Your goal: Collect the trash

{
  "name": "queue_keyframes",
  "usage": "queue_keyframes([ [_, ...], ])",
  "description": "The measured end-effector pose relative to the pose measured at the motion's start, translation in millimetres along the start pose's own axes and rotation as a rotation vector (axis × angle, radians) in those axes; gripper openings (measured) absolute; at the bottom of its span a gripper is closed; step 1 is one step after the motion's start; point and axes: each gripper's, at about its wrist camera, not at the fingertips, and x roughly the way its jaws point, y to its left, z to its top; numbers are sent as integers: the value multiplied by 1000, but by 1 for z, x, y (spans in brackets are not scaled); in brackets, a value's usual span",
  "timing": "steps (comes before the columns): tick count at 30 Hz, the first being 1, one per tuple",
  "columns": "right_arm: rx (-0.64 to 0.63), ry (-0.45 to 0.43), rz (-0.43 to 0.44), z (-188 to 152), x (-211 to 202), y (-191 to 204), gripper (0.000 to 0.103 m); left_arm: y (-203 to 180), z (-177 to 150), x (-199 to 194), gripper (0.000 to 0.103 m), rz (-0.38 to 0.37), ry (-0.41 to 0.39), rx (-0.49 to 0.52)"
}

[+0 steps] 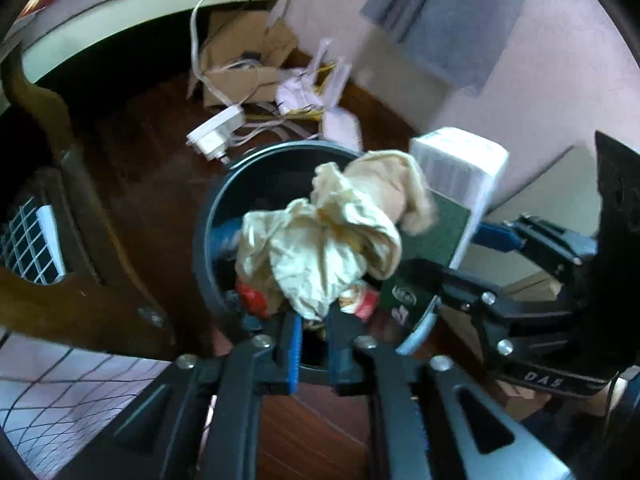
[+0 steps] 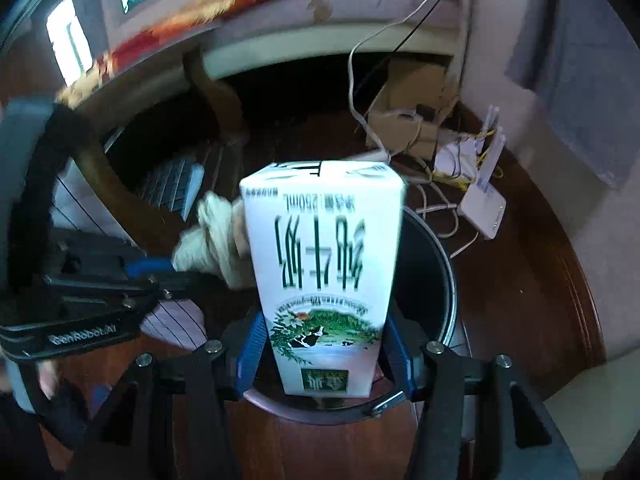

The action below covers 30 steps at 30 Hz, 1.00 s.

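A crumpled cream paper wad hangs over the round dark trash bin, just past my left gripper. Its blue pads stand slightly apart with a dark gap between them, and the wad's lower tip is at their ends, not pinched. An upside-down white and green milk carton stands between the blue pads of my right gripper, with a thin gap on each side. It is above the bin's rim. The carton and the right gripper also show at the right of the left wrist view.
Red and white wrappers lie inside the bin. Behind it on the dark wood floor are a white power strip, loose cables, a cardboard box and a white router. A wooden chair frame stands to the left, a wall to the right.
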Motion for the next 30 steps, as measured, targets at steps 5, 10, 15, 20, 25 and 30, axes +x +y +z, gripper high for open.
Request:
queue_keyframes([
  [5, 82, -9, -93, -5, -4, -35, 103, 5, -7, -3, 72, 115, -47, -4],
  [10, 112, -23, -149, -4, -8, -35, 103, 5, -17, -5, 81, 142, -62, -32],
  [15, 112, -8, -157, -17, -9, -22, 103, 4, -21, -16, 81, 149, -90, -29],
  [20, 83, -10, -164, -15, -18, -8, 103, 2, -24, -34, 81, 169, -115, -22],
  [25, 78, -34, -176, -10, -38, 2, 103, 2, -31, -55, 81, 170, -135, -20],
  [30, 80, -60, -169, -7, -59, 15, 103, 2, -41, -78, 82, 188, -165, -22],
])
